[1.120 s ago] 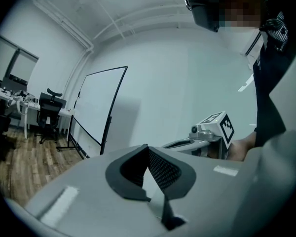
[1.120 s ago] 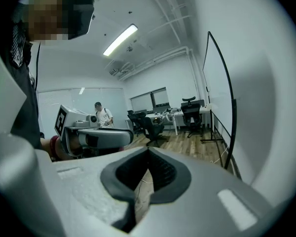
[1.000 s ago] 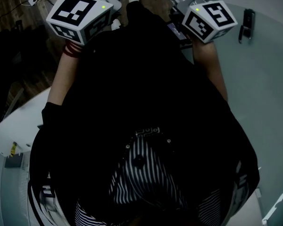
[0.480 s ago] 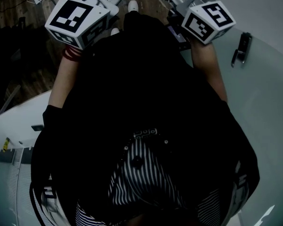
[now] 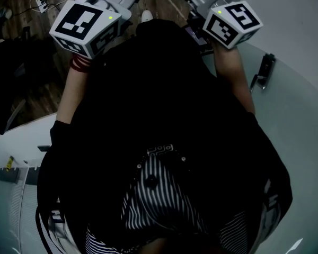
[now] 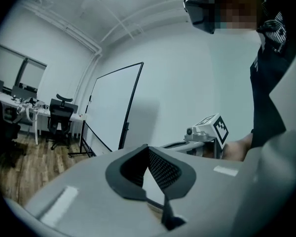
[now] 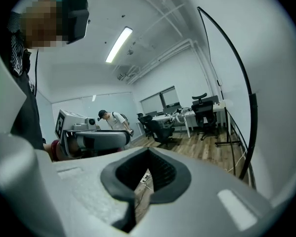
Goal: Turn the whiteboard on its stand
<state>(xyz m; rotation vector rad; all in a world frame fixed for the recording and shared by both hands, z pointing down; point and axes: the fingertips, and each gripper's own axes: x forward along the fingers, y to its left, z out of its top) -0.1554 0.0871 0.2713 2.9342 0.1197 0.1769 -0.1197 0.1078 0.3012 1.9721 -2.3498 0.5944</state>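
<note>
In the head view, the left tongs [image 5: 89, 26] and the right tongs [image 5: 233, 23] are held out side by side, well apart, over a dark wooden floor [image 5: 21, 41]. A black clamp [image 5: 262, 72] on a pale surface is seen near the right tongs, on their right.

In the left gripper view, the left tongs are seen closed, with nothing gripped. The white rectangular whiteboard with a black frame [image 6: 113, 107] stands upright on its stand ahead and to the left, untouched. A black office chair [image 6: 60, 116] is seen further left.

In the right gripper view, the right tongs are closed and empty. The whiteboard's black edge rises close on their right, apart from the jaws.
</note>
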